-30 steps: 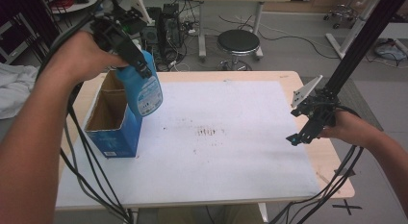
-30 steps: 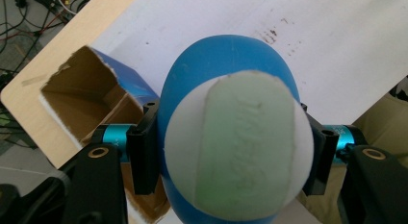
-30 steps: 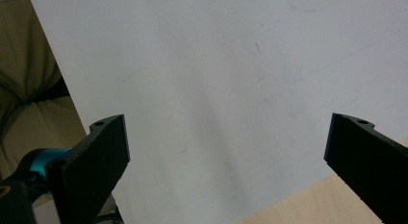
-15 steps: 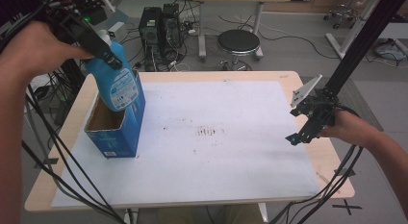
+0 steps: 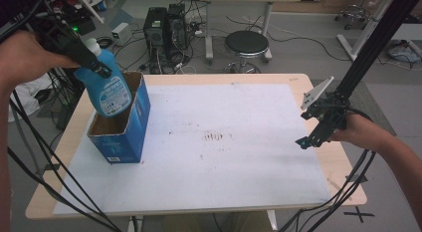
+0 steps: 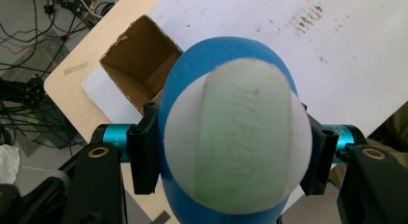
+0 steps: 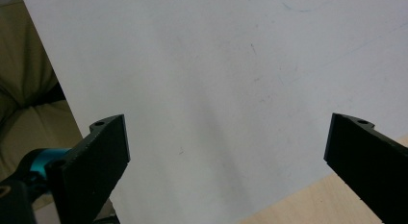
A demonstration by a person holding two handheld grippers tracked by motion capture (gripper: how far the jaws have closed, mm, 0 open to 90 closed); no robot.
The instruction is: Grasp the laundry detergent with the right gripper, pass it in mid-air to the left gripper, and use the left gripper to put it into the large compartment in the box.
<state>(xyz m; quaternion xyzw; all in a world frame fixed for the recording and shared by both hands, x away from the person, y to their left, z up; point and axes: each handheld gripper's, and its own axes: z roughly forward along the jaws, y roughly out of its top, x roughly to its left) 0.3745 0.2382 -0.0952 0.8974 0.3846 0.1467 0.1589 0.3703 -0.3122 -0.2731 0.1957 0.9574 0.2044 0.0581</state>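
Nearest the person, a broad stretch of the white sheet [image 5: 224,162] covering the pale wooden worktop [image 5: 343,167] lies bare, marked by faint brown smudges [image 5: 214,137] near its middle. At the right edge, the right claw [image 5: 304,142] is held low above the sheet, its black jaws spread wide with nothing between them, as seen in the right gripper view, where the sheet's border and a strip of wood can be made out. At the left, an open-topped blue cardboard box [image 5: 122,137] stands upright on the sheet near the worktop's left edge, its brown inside exposed. Above it, a blue plastic bottle with a white cap and a pale label [image 5: 107,90] is held tilted by the left claw [image 5: 99,68], clenched on the bottle just below the cap; the bottle's base hangs over the box mouth, its lower part overlapping the box's rim in the high view. In the left gripper view the cap [image 6: 240,137] is seen end-on, with the box opening [image 6: 139,75] beyond and to one side. Past the far edge, a black round stool [image 5: 247,43] and dark computer towers [image 5: 161,28] stand on the floor among cables.
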